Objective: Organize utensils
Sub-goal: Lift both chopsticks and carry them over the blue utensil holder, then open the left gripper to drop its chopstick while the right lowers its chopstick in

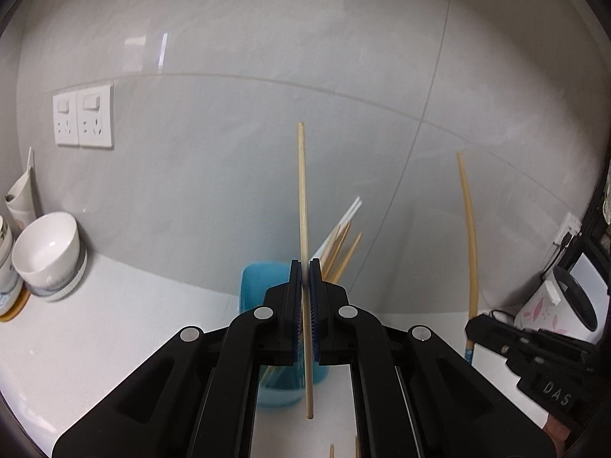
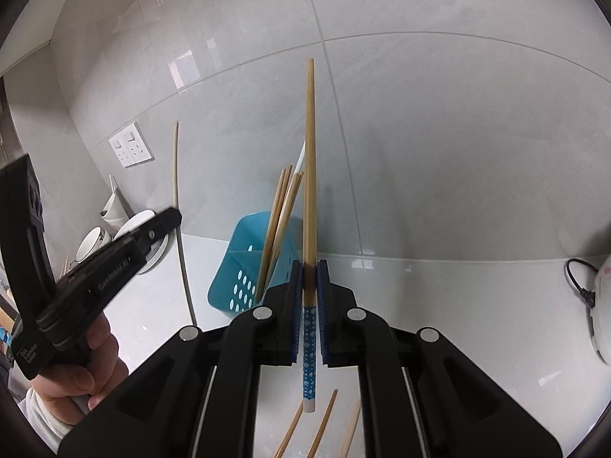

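1. While loose chopsticks point(image 2: 322, 425) are lying on the bench point(image 2: 458, 305) nearest the camera, both grippers are carrying one each.
2. Left gripper point(image 1: 304, 267) is pinching a plain chopstick point(image 1: 302, 191) upright, presumably for dropping in.
3. Right gripper point(image 2: 309, 267) is clamping a blue-dotted chopstick point(image 2: 310, 175).
4. Beyond, the blue perforated holder point(image 2: 236, 267) is waiting with sticks inside.

Matte black plastic left gripper point(image 1: 304, 267) and right gripper point(image 2: 309, 267), blue ribbed pads, round silver screws (white lettering on housings); a white sleeve point(image 2: 46, 416).
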